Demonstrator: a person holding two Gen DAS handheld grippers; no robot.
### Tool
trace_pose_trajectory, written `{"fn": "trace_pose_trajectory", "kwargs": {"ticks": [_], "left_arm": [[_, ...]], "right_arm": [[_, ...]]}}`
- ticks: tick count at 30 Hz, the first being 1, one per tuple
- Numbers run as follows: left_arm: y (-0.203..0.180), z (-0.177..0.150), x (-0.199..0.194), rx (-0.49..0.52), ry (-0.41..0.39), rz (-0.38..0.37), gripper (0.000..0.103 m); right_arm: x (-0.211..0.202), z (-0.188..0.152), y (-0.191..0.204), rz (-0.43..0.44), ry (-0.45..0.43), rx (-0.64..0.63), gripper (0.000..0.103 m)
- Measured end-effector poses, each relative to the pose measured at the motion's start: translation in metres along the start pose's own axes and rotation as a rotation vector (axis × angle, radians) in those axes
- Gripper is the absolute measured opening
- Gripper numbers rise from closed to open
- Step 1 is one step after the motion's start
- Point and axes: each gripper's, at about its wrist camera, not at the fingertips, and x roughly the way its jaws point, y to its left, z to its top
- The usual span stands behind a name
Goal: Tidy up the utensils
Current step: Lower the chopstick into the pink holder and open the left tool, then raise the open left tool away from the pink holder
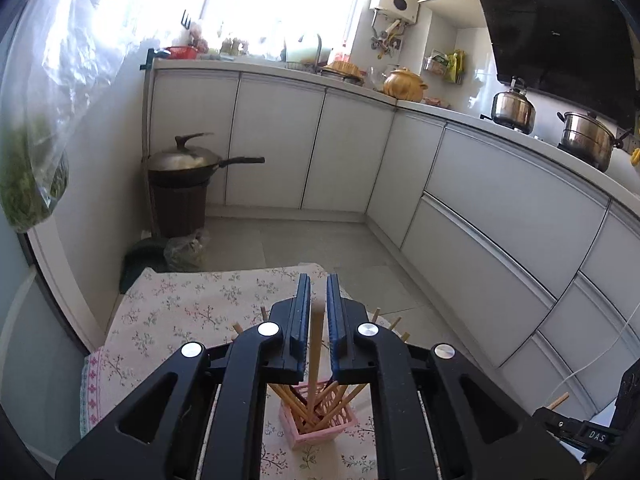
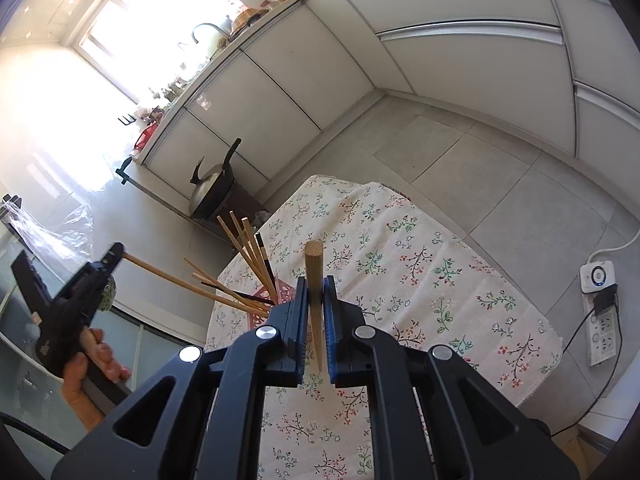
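A pink lattice holder stands on the floral tablecloth with several wooden chopsticks leaning in it. My left gripper hovers right above it. One chopstick rises from the holder between the jaws, with a slit of light beside it, so the pads do not press on it: open. In the right wrist view the left gripper sits at the top end of that chopstick. My right gripper is shut on another wooden chopstick, held upright beside the holder.
A person's hand carries the left gripper. A lidded wok rests on a brown bin by the white cabinets. A bag of greens hangs at the left. A power strip lies on the tiled floor.
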Motion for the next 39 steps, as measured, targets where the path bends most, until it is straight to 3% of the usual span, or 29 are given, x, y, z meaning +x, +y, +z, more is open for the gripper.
{"fn": "trace_pose_trajectory", "kwargs": {"ticks": [4,10,18,24,30,35,39], "left_arm": [[0.017,0.008,-0.025,-0.064,-0.068,0.031,0.033],[0.036,0.014,-0.044,-0.124,-0.094,0.041,0.049],[0.047,0.019,-0.062,-0.122,-0.133,0.055,0.049],[0.046,0.024,-0.070,-0.110,-0.151,0.052,0.050],[0.044,0.021,-0.057,-0.095,-0.107,0.041,0.053],[0.036,0.014,-0.044,-0.058,-0.068,0.037,0.055],[0.025,0.010,-0.047,-0.032,-0.083,0.027,0.061]], "right_arm": [[-0.004,0.004,0.005,0.011,-0.011,0.006,0.008],[-0.007,0.021,0.031,0.034,-0.031,-0.011,0.008],[0.005,0.048,0.095,0.031,-0.071,-0.116,0.008],[0.034,0.062,0.133,-0.017,-0.076,-0.203,0.008],[0.079,0.061,0.145,-0.069,-0.032,-0.233,0.008],[0.121,0.058,0.143,-0.047,0.002,-0.226,0.012],[0.104,0.051,0.145,-0.035,-0.027,-0.248,0.012]]}}
